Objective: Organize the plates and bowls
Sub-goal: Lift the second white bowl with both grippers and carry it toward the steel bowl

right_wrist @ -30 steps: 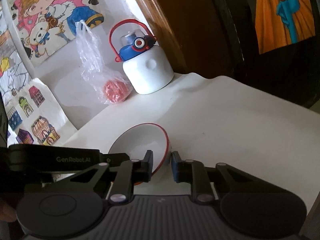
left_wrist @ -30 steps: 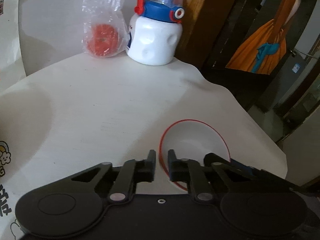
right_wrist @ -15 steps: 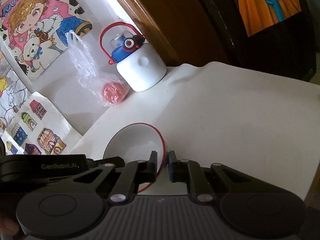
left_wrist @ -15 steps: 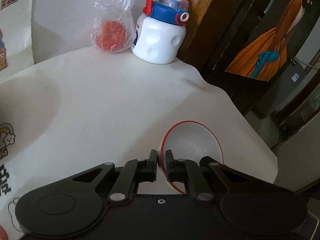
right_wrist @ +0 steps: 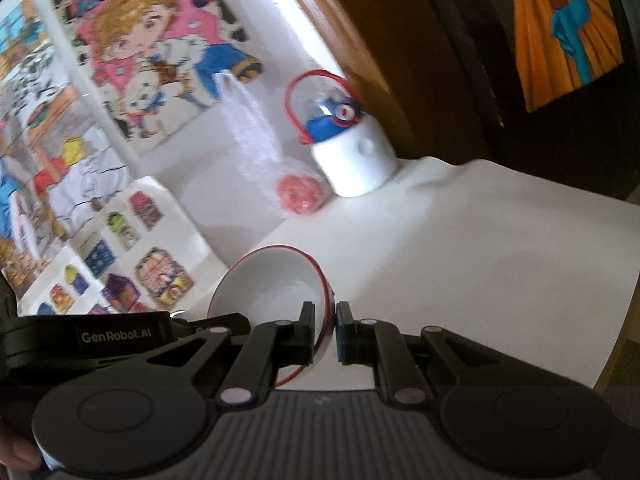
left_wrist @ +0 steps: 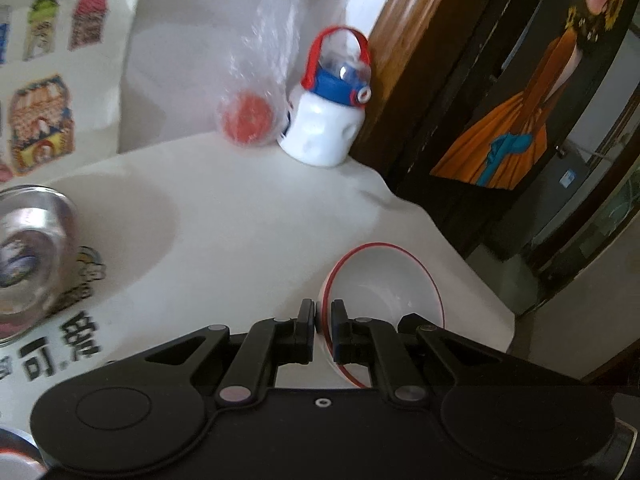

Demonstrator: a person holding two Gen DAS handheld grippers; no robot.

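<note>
Grippers, left (left_wrist: 323, 312) and right (right_wrist: 325, 316), each pinched opposite rims of one white red-rimmed ceramic bowl (left_wrist: 384, 276), held above the white table (left_wrist: 248, 208). Likely mid-carry; next, lowering it level near the steel bowl (left_wrist: 28, 248).

Left gripper (left_wrist: 322, 330): matte black body, two round side discs, linkage arms with silver pivot pins, one small centre screw hole. Right gripper (right_wrist: 325, 332): same black linkage — ribbed grey centre panel, blue-edged finger pad. White "GenRobot.AI" lettering on the left unit's side.
</note>
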